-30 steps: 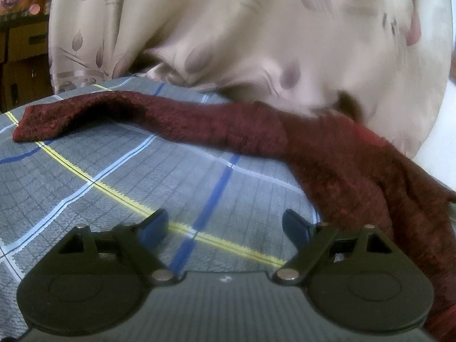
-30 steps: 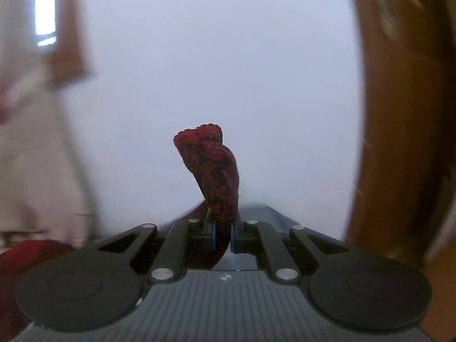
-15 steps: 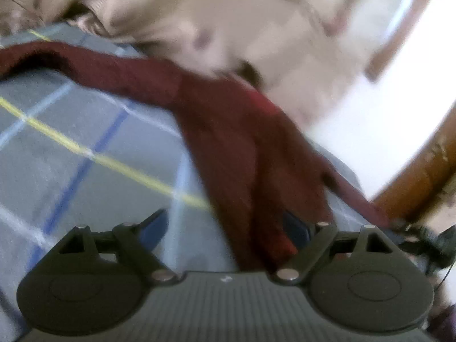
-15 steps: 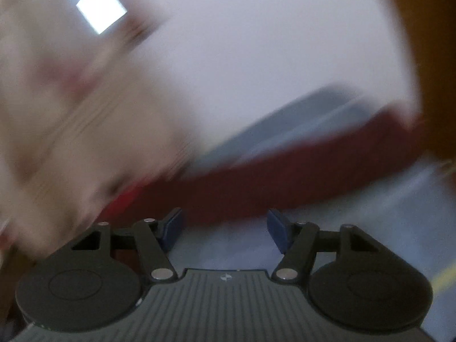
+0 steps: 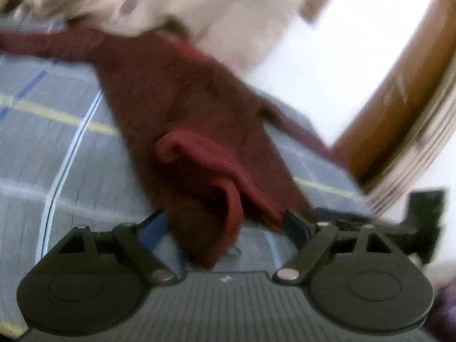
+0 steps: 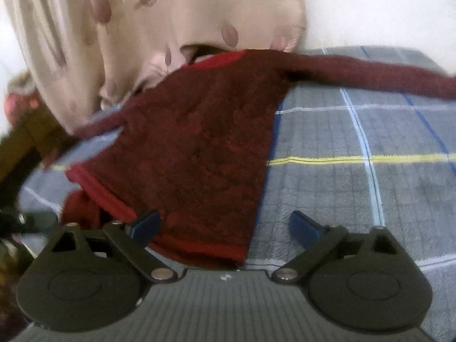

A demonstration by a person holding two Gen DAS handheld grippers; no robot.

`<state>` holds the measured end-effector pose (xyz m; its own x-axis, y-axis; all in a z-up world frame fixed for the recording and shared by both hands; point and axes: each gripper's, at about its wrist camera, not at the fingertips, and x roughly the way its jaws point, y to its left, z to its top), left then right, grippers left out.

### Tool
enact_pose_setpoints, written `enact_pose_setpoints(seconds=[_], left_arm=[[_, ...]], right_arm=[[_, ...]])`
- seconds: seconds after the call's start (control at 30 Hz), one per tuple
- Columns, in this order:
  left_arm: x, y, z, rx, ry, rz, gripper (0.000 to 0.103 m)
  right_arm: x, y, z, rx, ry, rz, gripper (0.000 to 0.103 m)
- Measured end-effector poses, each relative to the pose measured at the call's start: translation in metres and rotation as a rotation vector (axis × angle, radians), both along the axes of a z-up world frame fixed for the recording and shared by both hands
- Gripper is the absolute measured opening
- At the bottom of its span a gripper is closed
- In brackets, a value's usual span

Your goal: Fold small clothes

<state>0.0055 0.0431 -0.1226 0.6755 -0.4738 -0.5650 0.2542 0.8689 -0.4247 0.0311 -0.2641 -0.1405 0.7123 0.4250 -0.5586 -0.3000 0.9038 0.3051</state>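
A dark red sweater lies spread on a grey checked bedspread, one sleeve stretched along the far edge, its hem at the near edge. The right gripper is opening, jaws wide over the hem, pressing nothing. The left gripper stands wide too, a sleeve cuff loose between its jaws
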Motion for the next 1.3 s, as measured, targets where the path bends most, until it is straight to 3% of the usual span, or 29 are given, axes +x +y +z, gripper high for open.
enact_pose_setpoints(seconds=[0.07,0.1,0.13,0.17,0.2,0.23,0.27,0.3,0.33,0.37,0.43,0.63,0.77,0.87,0.97,1.1,1.2,1.23,1.27,1.3], left_arm=[[0.008,-0.019,-0.005,0.130,0.002,-0.008,0.085],[0.007,-0.024,-0.009,0.174,-0.015,0.002,0.077],[0.005,-0.028,-0.009,0.218,-0.046,0.017,0.046],[0.006,-0.027,-0.011,0.236,-0.042,0.009,0.030],[0.008,-0.024,-0.010,0.219,-0.032,0.015,0.030],[0.010,-0.018,-0.009,0.179,-0.016,0.026,0.025],[0.012,-0.010,-0.010,0.133,0.006,0.047,0.021],[0.012,-0.003,-0.012,0.110,0.013,0.058,0.020],[0.013,0.002,-0.013,0.092,0.014,0.072,0.020],[0.009,0.007,-0.012,0.076,0.013,0.091,0.019],[0.002,0.023,-0.005,0.069,-0.007,0.147,0.019],[-0.028,0.082,0.050,0.092,-0.142,0.409,0.019],[-0.068,0.102,0.091,0.182,-0.271,0.485,0.018],[-0.084,0.115,0.088,0.227,-0.248,0.507,0.018],[-0.083,0.131,0.064,0.243,-0.155,0.581,0.018],[-0.078,0.145,0.053,0.171,-0.139,0.557,0.020],[-0.055,0.141,0.047,0.139,-0.104,0.412,0.051],[-0.046,0.139,0.043,0.139,-0.105,0.378,0.072],[-0.033,0.136,0.038,0.130,-0.096,0.342,0.076],[-0.026,0.135,0.034,0.115,-0.097,0.321,0.076]], right_arm=[[-0.005,0.008,-0.001,-0.027,-0.016,0.040,0.096],[-0.007,0.010,-0.002,-0.034,-0.020,0.041,0.096],[-0.007,0.011,-0.004,-0.045,-0.025,0.034,0.095],[-0.007,0.012,-0.005,-0.055,-0.031,0.021,0.090],[-0.008,0.013,-0.005,-0.066,-0.037,0.008,0.086],[-0.007,0.015,-0.005,-0.080,-0.040,-0.004,0.075],[-0.005,0.018,-0.006,-0.085,-0.041,-0.009,0.057],[-0.004,0.018,-0.006,-0.085,-0.042,-0.018,0.046],[-0.003,0.017,-0.006,-0.085,-0.038,-0.031,0.028],[-0.002,0.015,-0.006,-0.080,-0.035,-0.048,0.020],[0.004,0.005,-0.009,-0.009,-0.014,-0.070,0.015],[-0.008,-0.031,0.012,0.278,0.020,-0.117,0.012],[-0.037,-0.056,0.050,0.408,-0.023,-0.129,0.012],[-0.061,-0.072,0.062,0.454,-0.013,-0.149,0.011],[-0.072,-0.084,0.045,0.434,0.052,-0.196,0.011],[-0.074,-0.103,0.001,0.413,0.175,-0.301,0.012],[-0.080,-0.112,-0.001,0.414,0.107,-0.329,0.026],[-0.078,-0.112,0.002,0.428,0.072,-0.320,0.056],[-0.072,-0.110,0.005,0.413,0.052,-0.295,0.088],[-0.065,-0.106,0.008,0.386,0.029,-0.268,0.096]])
